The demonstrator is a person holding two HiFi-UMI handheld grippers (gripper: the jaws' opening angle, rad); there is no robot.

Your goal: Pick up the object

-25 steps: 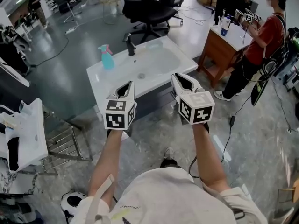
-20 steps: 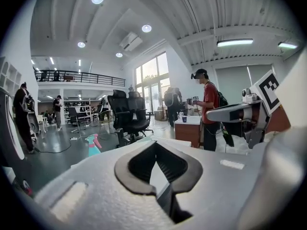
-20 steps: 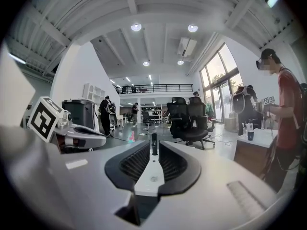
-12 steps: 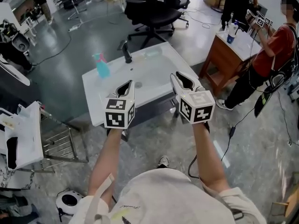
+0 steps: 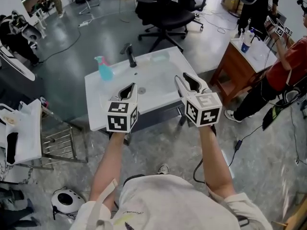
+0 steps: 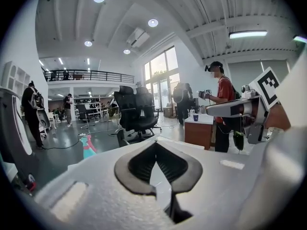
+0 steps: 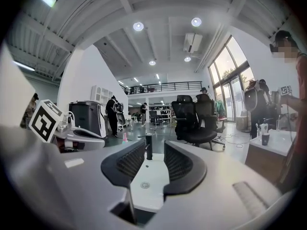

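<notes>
No brand name or label can be read. The only printed marks are the black-and-white square markers on the two cubes (image 5: 121,118), and a line of small script on the wearer's shirt (image 5: 163,200) that is too small to make out. The spray bottle (image 5: 104,70), teal with a pink trigger and no legible label, stands upright on the far left corner of the white sink (image 5: 153,87). It is near the black faucet (image 5: 130,55) and well apart from both grippers. The basin shows a drain (image 7: 145,185) and a smooth white floor. The left gripper (image 6: 156,143) is clenched, its jaw tips meeting with nothing between them. It is held above the sink's near edge. The right gripper (image 7: 154,143) is released. Its jaws stand apart and are opening, with only the basin and faucet in view through the gap, and it grips nothing. It hovers over the sink's near right side. Beyond the sink stands a black chair (image 5: 168,16). To the right is a wooden cabinet (image 5: 237,61) with a white top carrying a blue cup (image 5: 246,36), but what the cup holds cannot be told. A person in a red shirt (image 5: 288,56) stands beside the cabinet, holding up another pair of marked cubes.
</notes>
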